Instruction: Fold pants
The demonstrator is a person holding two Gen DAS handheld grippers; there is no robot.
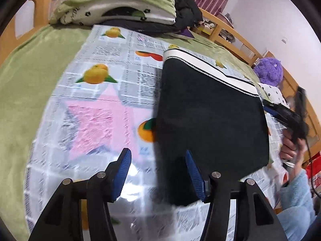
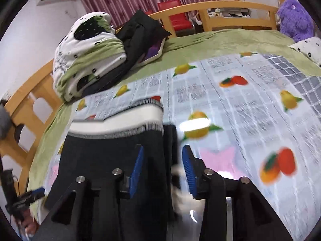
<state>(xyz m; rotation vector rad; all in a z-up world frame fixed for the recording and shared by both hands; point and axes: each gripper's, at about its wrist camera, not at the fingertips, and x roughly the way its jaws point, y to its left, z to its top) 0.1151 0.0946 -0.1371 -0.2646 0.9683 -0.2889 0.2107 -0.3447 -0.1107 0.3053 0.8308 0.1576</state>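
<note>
Right now the black pants (image 1: 212,120) lie folded on the fruit-print sheet (image 1: 96,108) spread over the green bed (image 1: 22,92), white waistband (image 2: 120,120) toward the pile of bedding (image 2: 88,58). Both grippers hover low over them, 2 blue-padded fingers each. The left gripper (image 1: 158,172) gapes wide at the pants' edge, gripping nothing, while the right gripper (image 2: 163,168) stands open astride the other edge.
</note>
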